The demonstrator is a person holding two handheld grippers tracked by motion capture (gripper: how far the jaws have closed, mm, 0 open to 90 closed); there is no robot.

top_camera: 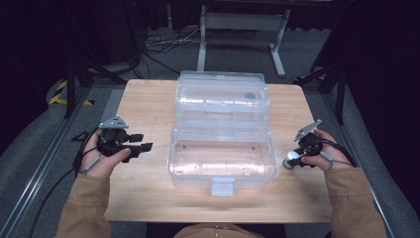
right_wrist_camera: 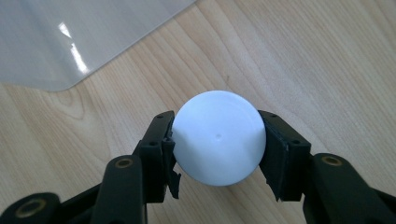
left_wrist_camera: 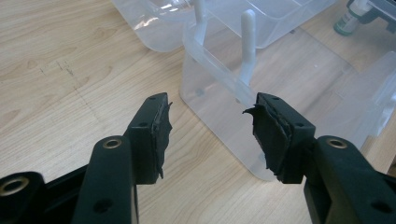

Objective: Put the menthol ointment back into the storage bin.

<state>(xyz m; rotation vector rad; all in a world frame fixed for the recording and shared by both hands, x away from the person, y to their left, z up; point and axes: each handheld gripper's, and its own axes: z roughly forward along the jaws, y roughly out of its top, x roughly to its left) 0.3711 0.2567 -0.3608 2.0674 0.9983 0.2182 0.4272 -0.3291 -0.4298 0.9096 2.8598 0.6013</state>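
as seen overhead, round white-capped bottle (right_wrist_camera: 218, 143)

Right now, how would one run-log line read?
right gripper: jaws clamped on white cap | left gripper: open, empty | clear box: lid open

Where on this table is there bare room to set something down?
Bare wood lies left of the clear box, behind the left gripper, and along the front edge of the table beside the box's latch. The middle is crowded by the open box and lid; the right gripper grips a white-capped bottle at the right.
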